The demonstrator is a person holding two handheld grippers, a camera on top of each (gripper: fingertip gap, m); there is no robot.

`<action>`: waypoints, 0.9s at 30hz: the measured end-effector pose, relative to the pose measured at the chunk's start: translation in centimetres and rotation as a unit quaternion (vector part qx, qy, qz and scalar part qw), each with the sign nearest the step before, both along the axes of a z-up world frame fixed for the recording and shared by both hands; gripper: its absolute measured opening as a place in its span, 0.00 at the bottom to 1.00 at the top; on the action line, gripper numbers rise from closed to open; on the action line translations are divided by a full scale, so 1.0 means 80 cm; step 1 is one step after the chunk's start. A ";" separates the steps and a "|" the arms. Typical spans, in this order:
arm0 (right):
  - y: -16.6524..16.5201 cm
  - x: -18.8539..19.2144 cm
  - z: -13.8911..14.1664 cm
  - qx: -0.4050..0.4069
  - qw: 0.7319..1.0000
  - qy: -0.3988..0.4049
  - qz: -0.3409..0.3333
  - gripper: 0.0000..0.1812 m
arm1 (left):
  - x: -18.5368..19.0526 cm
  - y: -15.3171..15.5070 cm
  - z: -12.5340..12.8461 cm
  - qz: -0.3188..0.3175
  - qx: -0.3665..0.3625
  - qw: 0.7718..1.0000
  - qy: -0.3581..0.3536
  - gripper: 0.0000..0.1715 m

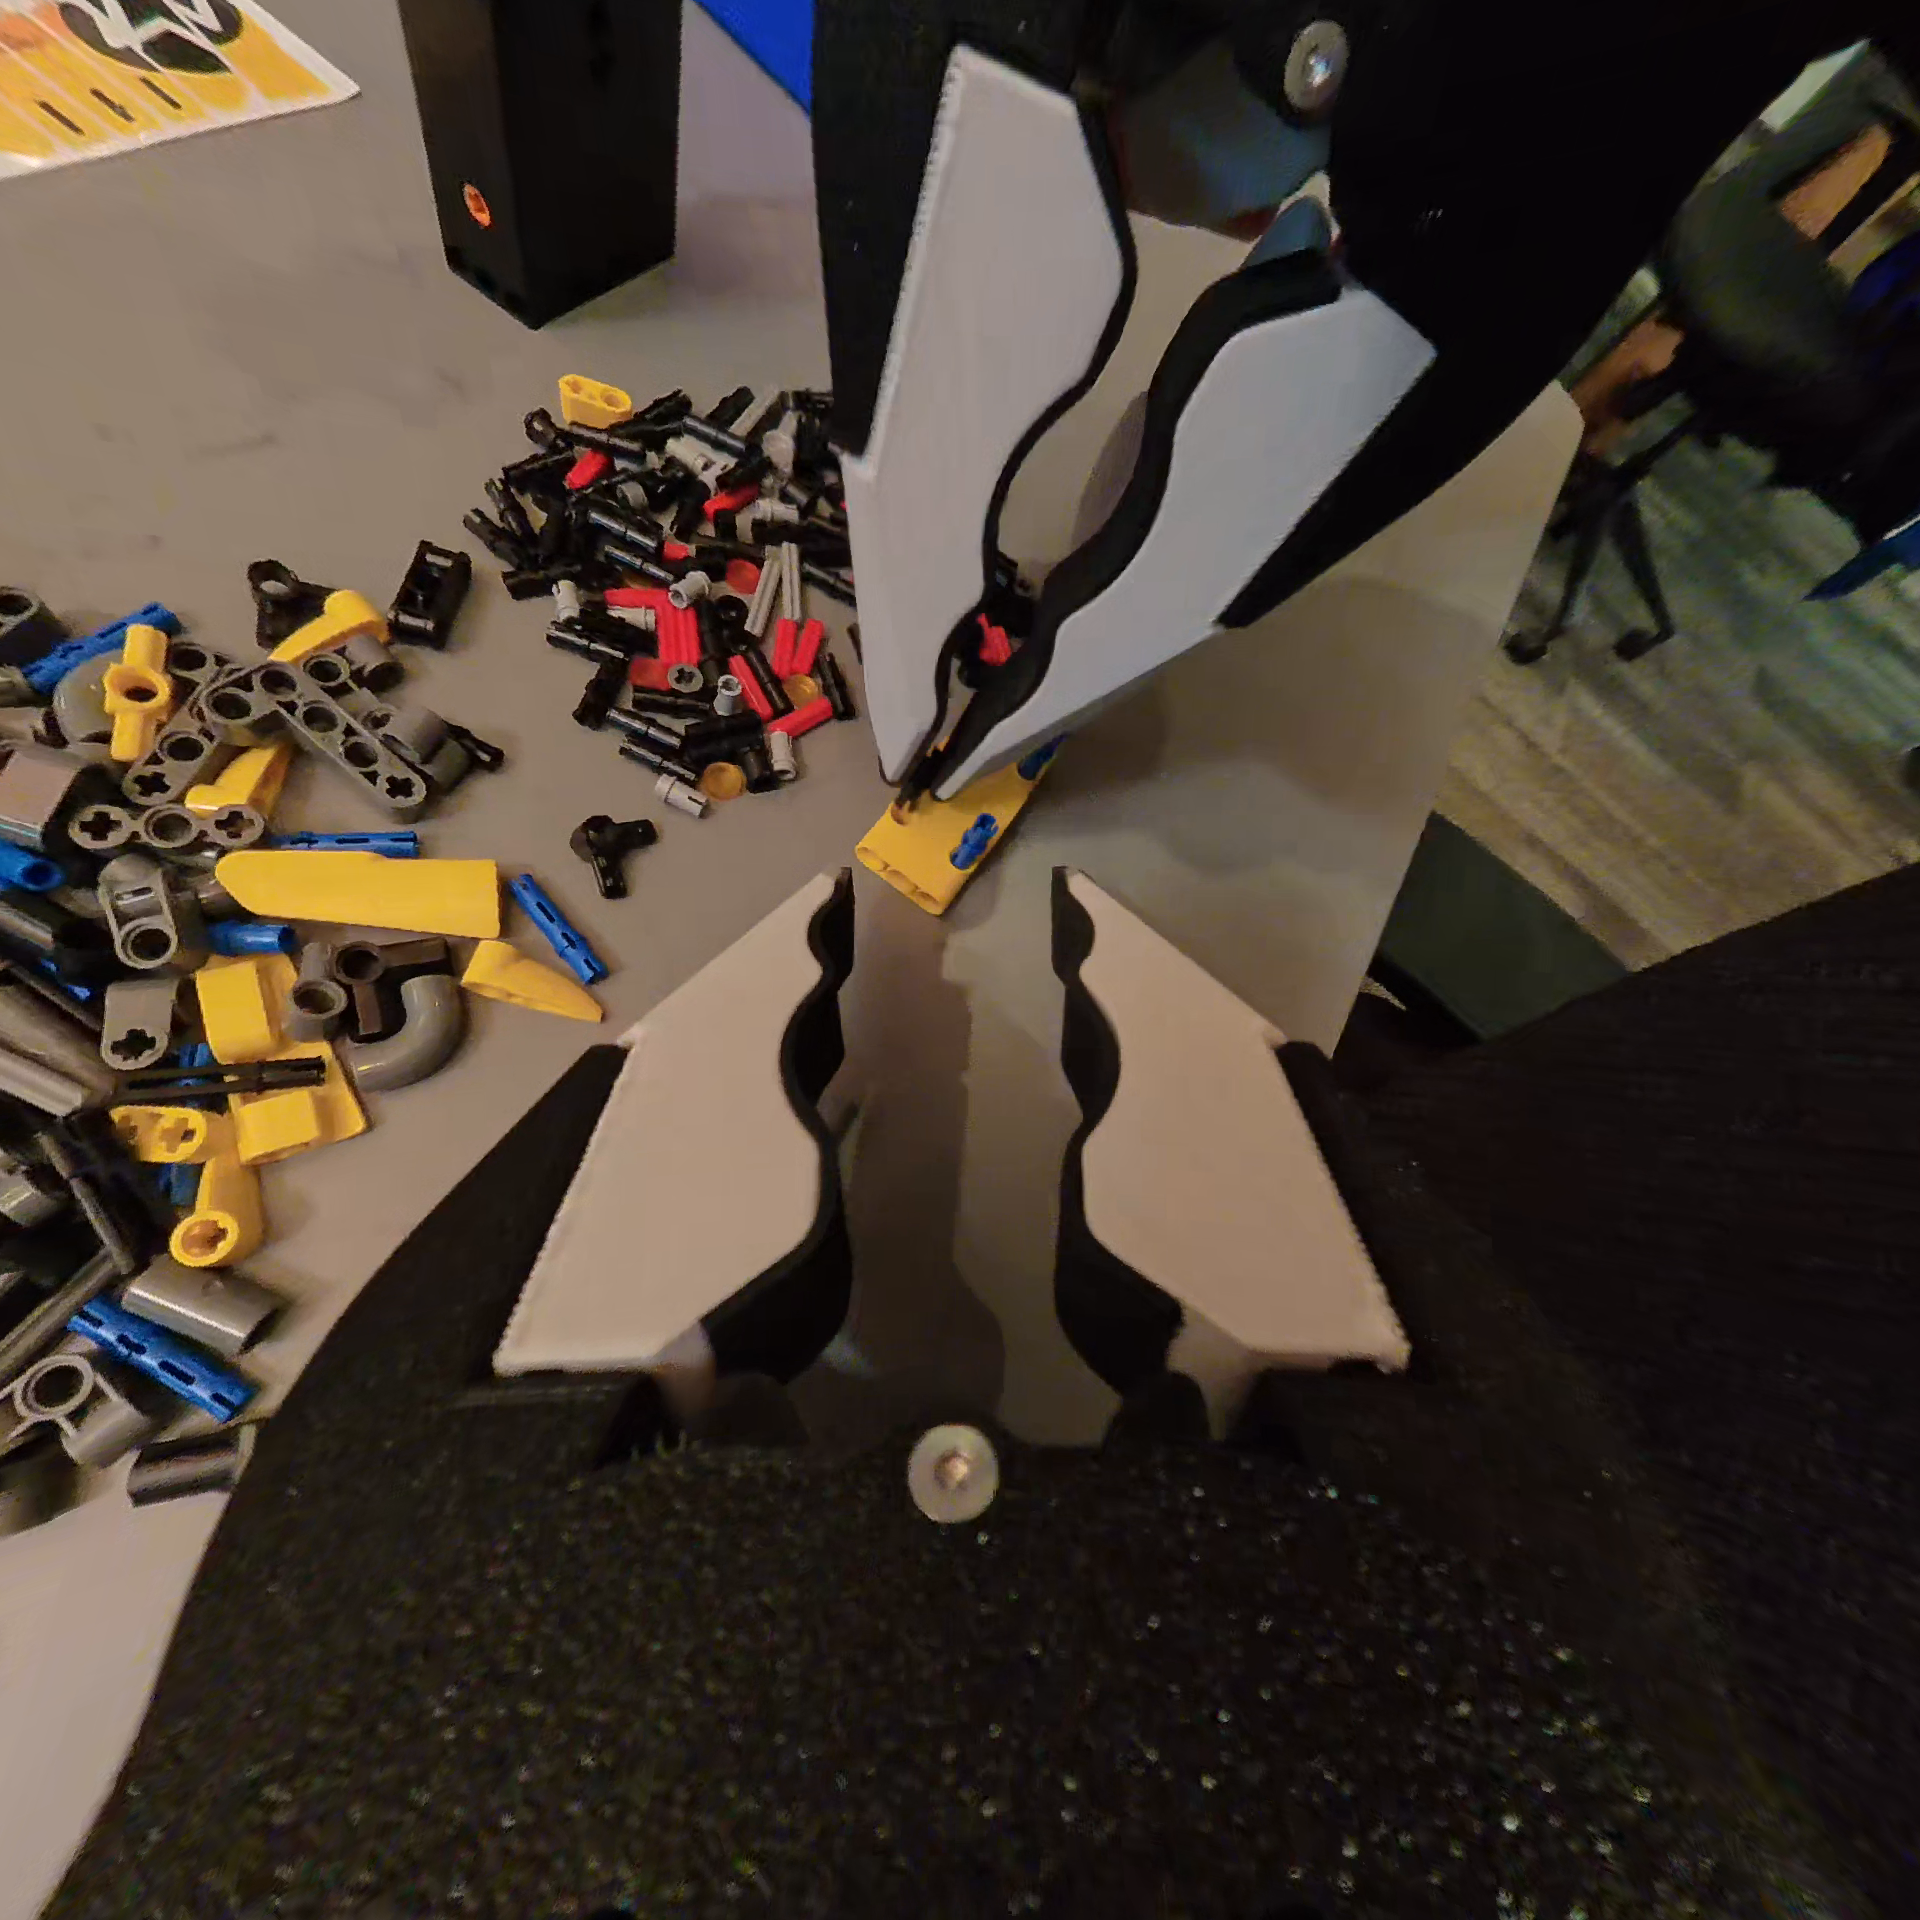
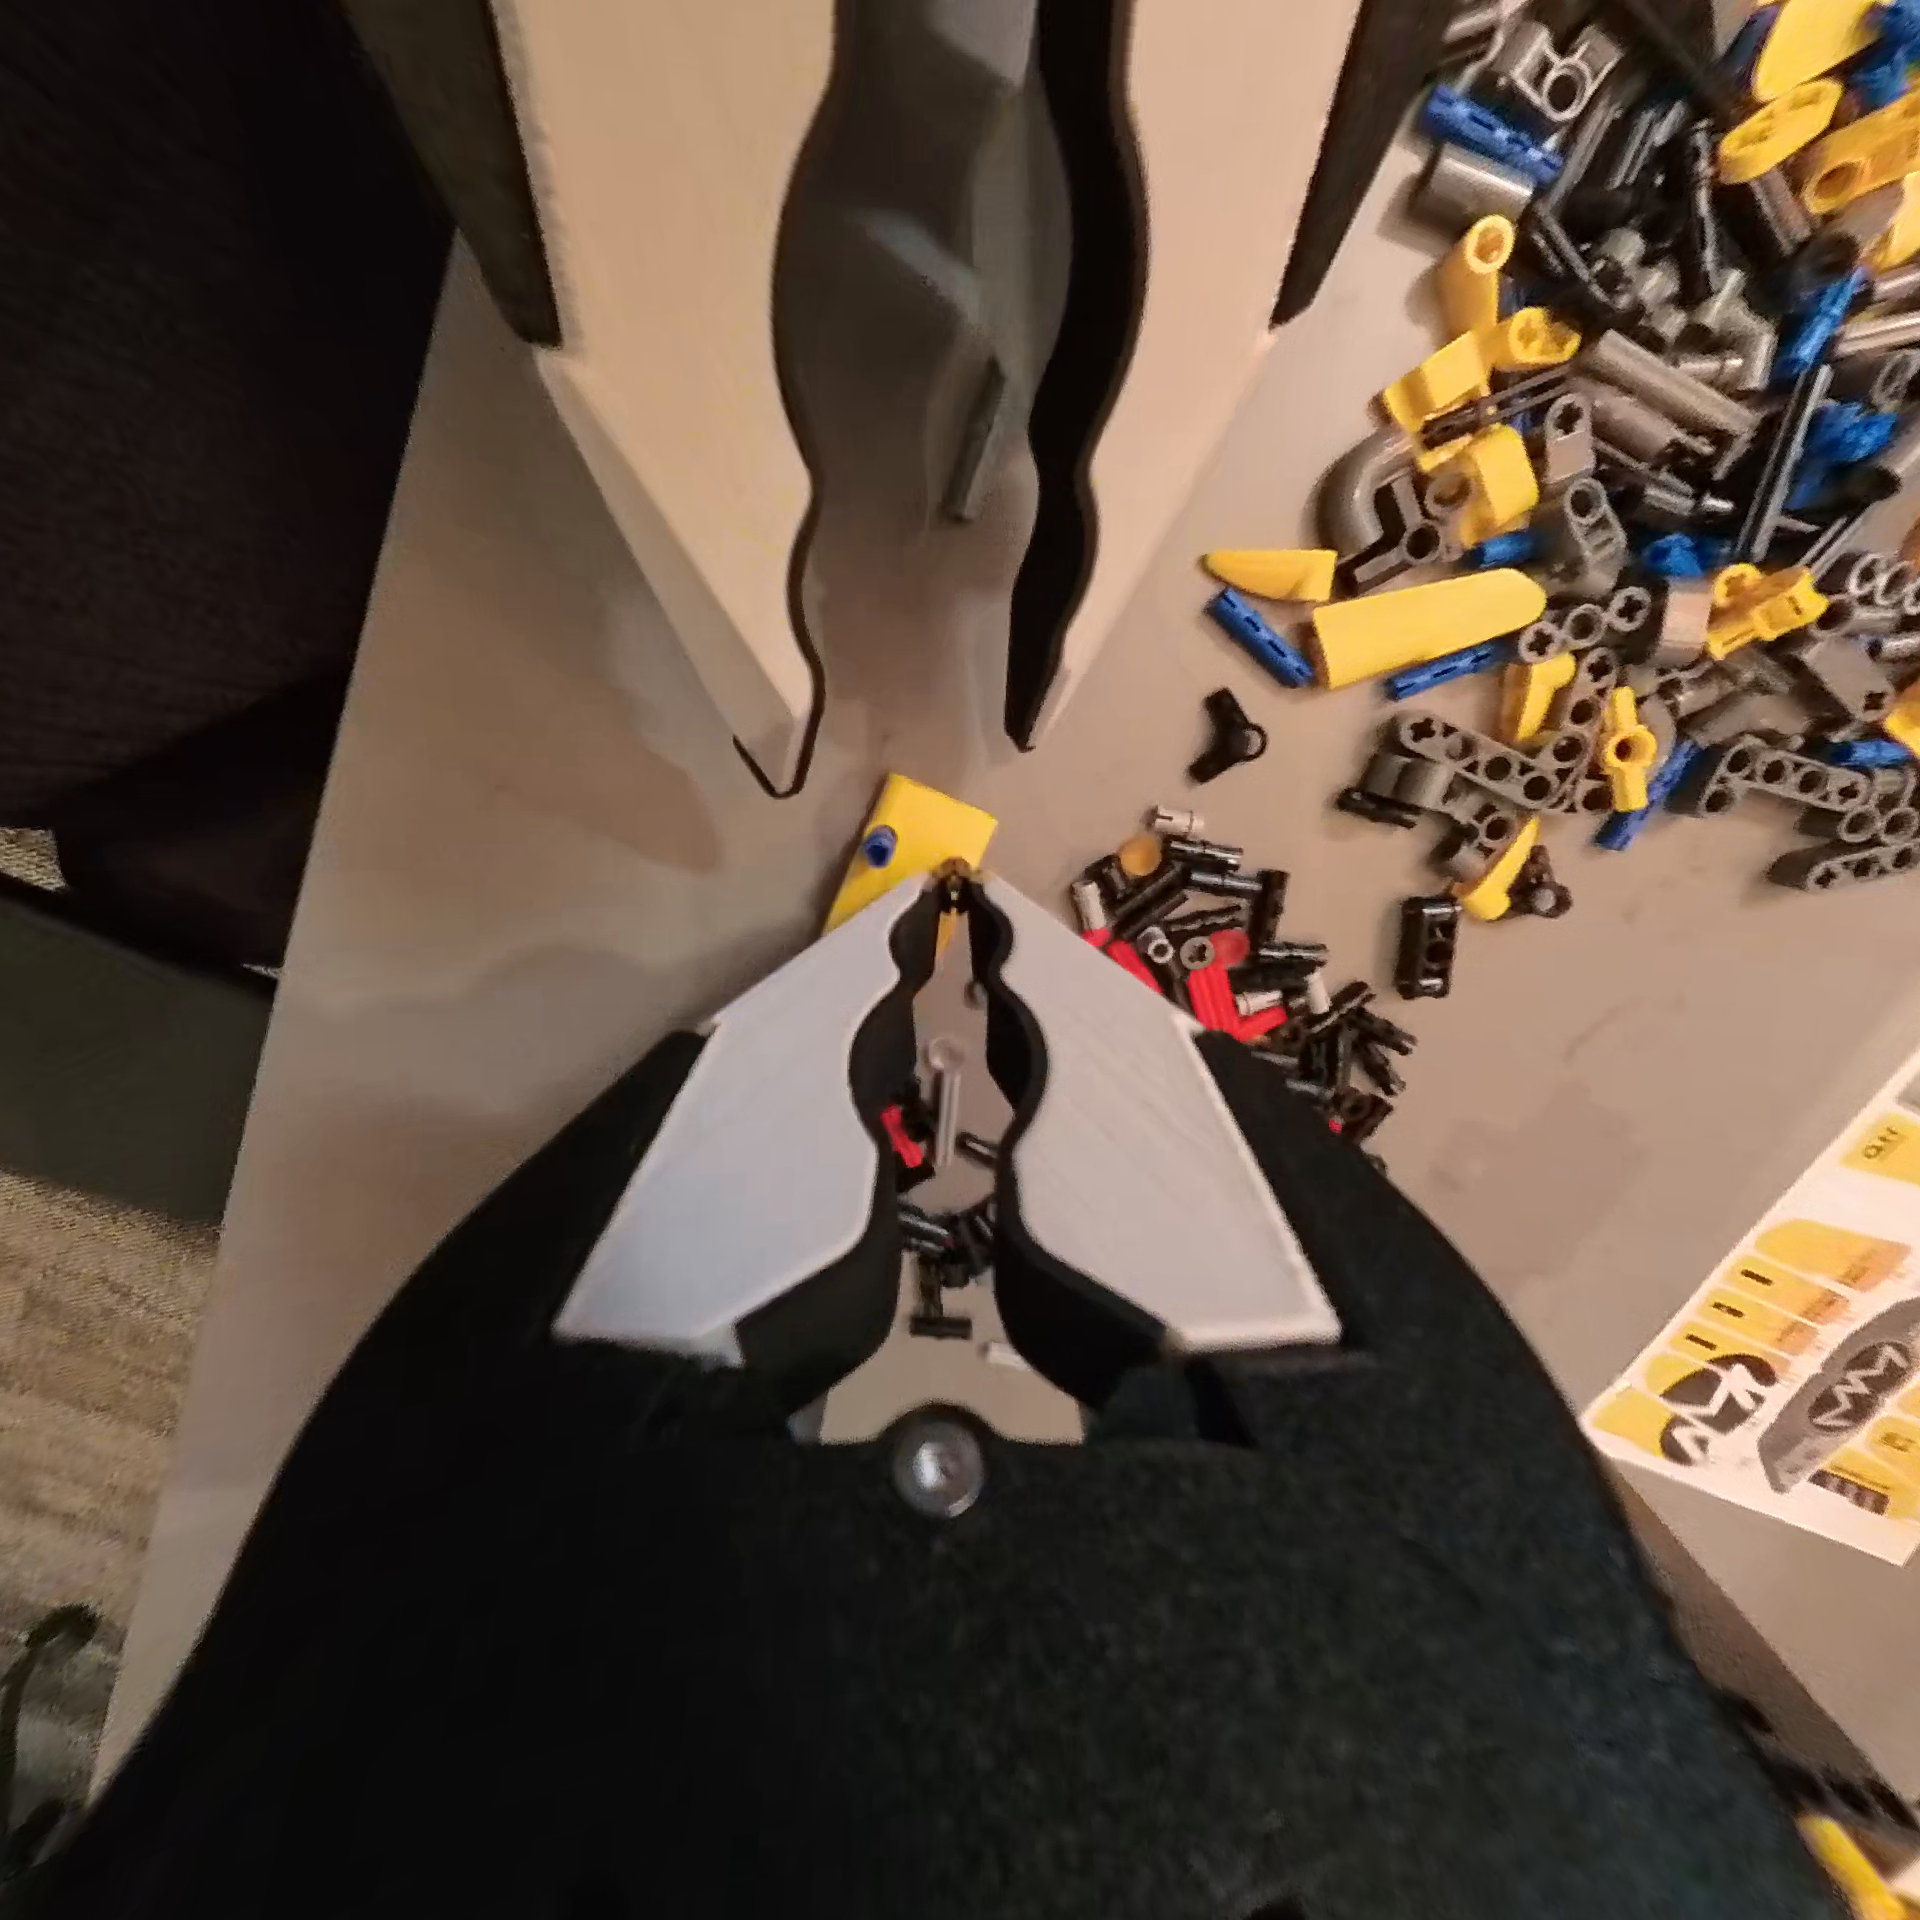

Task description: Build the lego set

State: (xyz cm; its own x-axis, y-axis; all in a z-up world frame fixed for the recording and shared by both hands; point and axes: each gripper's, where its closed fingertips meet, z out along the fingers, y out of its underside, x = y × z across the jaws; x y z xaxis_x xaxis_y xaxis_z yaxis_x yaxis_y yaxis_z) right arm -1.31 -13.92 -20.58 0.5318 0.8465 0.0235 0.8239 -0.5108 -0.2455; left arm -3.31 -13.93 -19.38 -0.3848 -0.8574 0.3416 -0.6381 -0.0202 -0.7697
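A yellow beam (image 1: pixel 928 854) with a blue pin (image 1: pixel 974 840) in it lies on the grey table (image 1: pixel 312 364), near its edge. My right gripper (image 1: pixel 920 788) comes down from above. Its jaws are shut and its tips rest on the beam. I cannot tell whether anything small is pinched between the tips. In the right wrist view the right gripper (image 2: pixel 951 896) meets the beam (image 2: pixel 920 831) beside the blue pin (image 2: pixel 879 840). My left gripper (image 1: pixel 953 883) is open and empty, just short of the beam. It also shows in the right wrist view (image 2: pixel 899 764).
A pile of small black, red and grey pins (image 1: pixel 686 603) lies left of the beam, and a bigger heap of yellow, grey and blue parts (image 1: pixel 208 883) farther left. A black box (image 1: pixel 540 156) and a sticker sheet (image 1: pixel 156 73) lie behind. The table edge and floor (image 1: pixel 1662 779) are at the right. The grippers are tip to tip, or close to it.
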 end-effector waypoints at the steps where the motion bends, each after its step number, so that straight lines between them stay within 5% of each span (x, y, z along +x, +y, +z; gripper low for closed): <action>1: 0.001 0.002 0.002 0.001 1.000 -0.002 -0.002 0.03 | 0.000 0.000 0.000 0.000 -0.004 1.000 0.001 0.22; 27: 0.000 0.000 -0.006 -0.065 0.997 -0.031 0.006 0.02 | -0.006 -0.005 -0.007 -0.014 -0.002 1.000 0.020 0.19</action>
